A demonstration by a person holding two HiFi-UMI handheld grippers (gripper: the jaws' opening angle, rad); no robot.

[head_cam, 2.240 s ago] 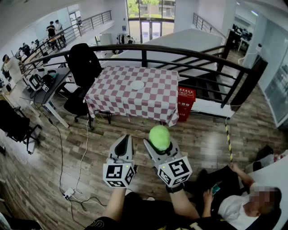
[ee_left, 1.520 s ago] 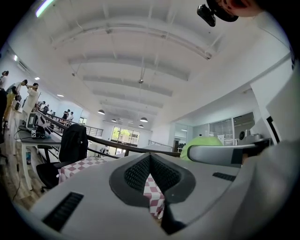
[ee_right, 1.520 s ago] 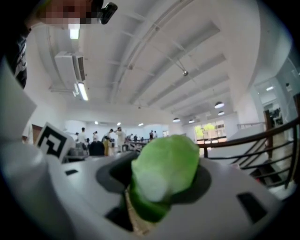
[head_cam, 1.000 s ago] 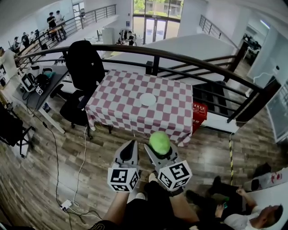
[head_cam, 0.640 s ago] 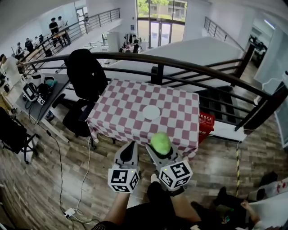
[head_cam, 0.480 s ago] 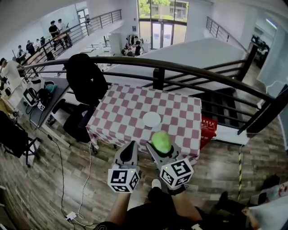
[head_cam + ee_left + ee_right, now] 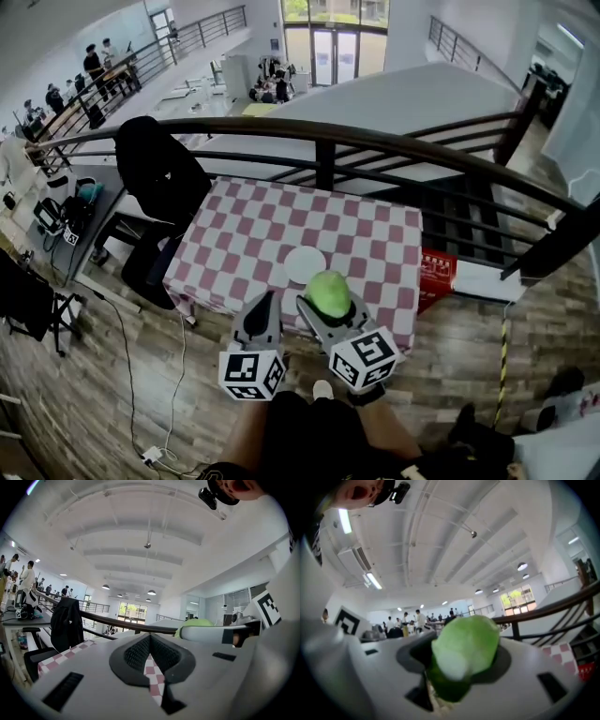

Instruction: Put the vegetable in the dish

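Vegetable [image 7: 329, 289]: round and green, it is not in the dish; your right gripper has it. From the left: a black chair [image 7: 155, 169] stands beside the table [image 7: 239, 234] with the red-and-white checked cloth. Your left gripper [image 7: 266, 302] hovers at the table's near edge, its jaws closed together with nothing between them. The white dish [image 7: 298, 262] lies on the cloth, just past it to the right. Your right gripper [image 7: 328, 307] clamps the vegetable between its jaws, held up at the dish's near right rim in the head view. A red crate [image 7: 436, 272] sits beyond the table's right end.
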